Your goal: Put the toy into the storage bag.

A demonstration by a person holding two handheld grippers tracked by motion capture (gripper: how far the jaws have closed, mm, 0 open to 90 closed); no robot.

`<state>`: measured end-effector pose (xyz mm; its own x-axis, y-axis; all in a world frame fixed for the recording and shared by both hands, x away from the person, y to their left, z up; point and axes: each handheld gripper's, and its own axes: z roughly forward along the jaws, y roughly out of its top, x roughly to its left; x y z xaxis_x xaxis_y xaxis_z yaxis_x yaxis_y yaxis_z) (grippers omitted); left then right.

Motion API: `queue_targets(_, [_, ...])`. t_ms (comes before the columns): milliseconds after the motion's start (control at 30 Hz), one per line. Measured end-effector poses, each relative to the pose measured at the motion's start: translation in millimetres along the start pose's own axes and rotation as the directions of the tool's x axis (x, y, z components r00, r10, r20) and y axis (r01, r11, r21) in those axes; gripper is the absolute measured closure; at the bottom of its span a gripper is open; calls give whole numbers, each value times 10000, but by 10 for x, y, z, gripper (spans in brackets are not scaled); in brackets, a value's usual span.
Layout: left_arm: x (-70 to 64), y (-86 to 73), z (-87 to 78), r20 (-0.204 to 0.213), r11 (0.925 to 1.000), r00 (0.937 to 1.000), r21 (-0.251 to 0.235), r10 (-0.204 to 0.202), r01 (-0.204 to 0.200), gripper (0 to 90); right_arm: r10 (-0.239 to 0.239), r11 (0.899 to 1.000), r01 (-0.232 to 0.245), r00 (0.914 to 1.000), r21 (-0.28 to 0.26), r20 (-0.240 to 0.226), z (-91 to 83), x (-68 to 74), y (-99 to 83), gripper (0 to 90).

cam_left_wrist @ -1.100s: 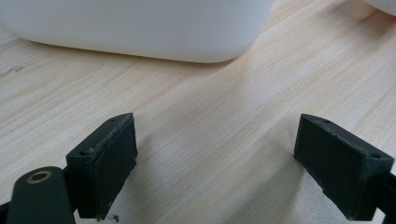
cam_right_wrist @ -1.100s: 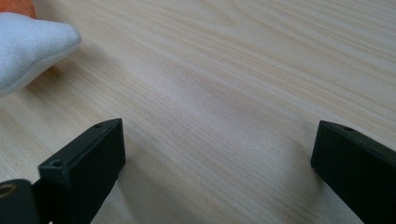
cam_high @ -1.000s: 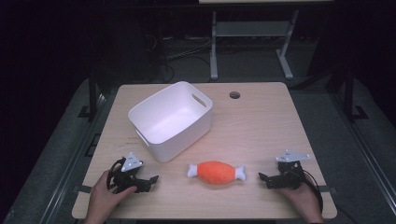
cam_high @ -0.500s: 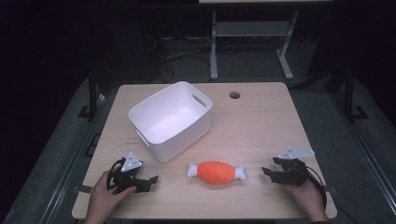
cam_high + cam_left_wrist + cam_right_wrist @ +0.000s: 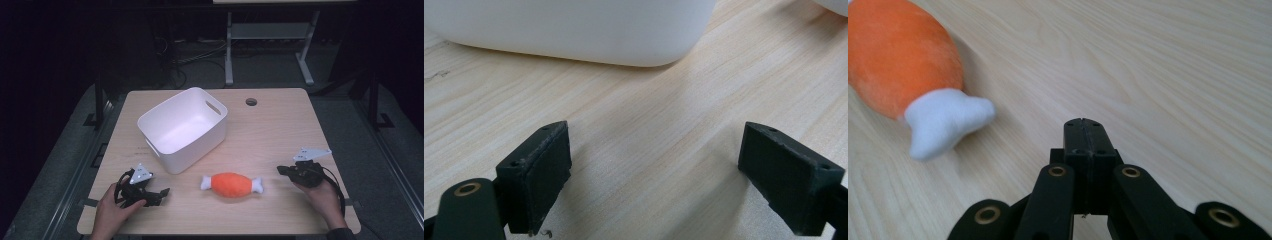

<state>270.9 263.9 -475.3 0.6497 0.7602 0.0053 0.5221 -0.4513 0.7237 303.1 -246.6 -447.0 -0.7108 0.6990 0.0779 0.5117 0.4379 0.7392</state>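
Note:
An orange plush drumstick with white ends [image 5: 231, 184] [image 5: 895, 60] lies on the wooden table [image 5: 280, 135] near the front edge. A white plastic bin [image 5: 182, 127] [image 5: 569, 27] stands empty behind it, to the left. My left gripper [image 5: 161, 192] [image 5: 654, 175] rests at the front left with its jaws wide apart over bare wood, facing the bin's corner. My right gripper [image 5: 281, 170] [image 5: 1084, 131] is lifted slightly at the front right, jaws pressed together on nothing, a short way right of the toy's white tip.
A round cable hole [image 5: 251, 102] sits near the table's far edge. Behind the table are a metal stand [image 5: 270, 35] and cables on a dark floor. Bare wood stretches across the right half of the table.
My right gripper has risen off the table and shifted a little right and away from me. The left gripper, toy and bin have stayed put.

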Motion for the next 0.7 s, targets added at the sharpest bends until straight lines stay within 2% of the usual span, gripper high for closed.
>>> queue_targets(67, [0,0,0,0,10000,10000,-1,-2,2,128,75,10000,-75,9999,-10,-144,17,1,12,899])
queue_targets(100, [0,0,0,0,10000,10000,-1,0,0,128,-46,10000,48,9991,45,-416,82,-7,53,899])
queue_targets(300, [3,0,-2,2,10000,10000,36,40,-40,128,-355,9994,349,9951,-78,-926,255,9,157,899])
queue_targets(400, [3,0,-2,3,10000,10000,34,39,-39,128,-537,9984,555,9928,139,-1073,344,52,164,898])
queue_targets(700, [0,0,0,2,10000,10000,-3,-2,2,128,-924,9950,969,9859,256,-1398,393,185,179,898])
